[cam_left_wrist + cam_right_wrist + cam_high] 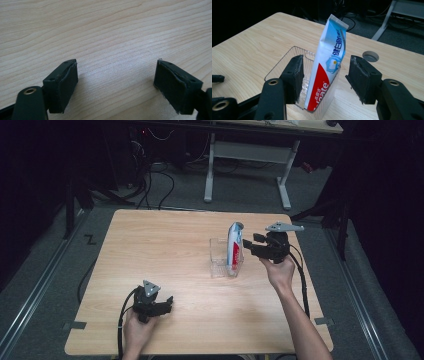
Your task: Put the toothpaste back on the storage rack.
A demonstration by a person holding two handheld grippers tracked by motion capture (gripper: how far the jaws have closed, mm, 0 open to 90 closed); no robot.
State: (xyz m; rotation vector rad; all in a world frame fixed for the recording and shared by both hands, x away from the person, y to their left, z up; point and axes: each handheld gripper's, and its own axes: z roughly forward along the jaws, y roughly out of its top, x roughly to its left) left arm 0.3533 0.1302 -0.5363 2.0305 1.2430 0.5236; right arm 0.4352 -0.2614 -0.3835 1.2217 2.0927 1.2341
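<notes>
Toothpaste tube upright between parted right tongs (untouched), in clear bin.

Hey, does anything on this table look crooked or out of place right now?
The toothpaste tube stands on end in the clear plastic container, leaning against its side and sticking out well above the rim. The right claw is open around it. Nothing looks spilled or damaged.

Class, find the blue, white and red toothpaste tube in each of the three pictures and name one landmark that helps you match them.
High view: the blue, white and red toothpaste tube stands right of centre, inside the clear plastic bin.
Left gripper view: bare wooden tabletop between open fingers; no tube here.
Right gripper view: the tube stands at centre, between the open fingers.
Shared landmark: the light wood-grain tabletop.
</notes>
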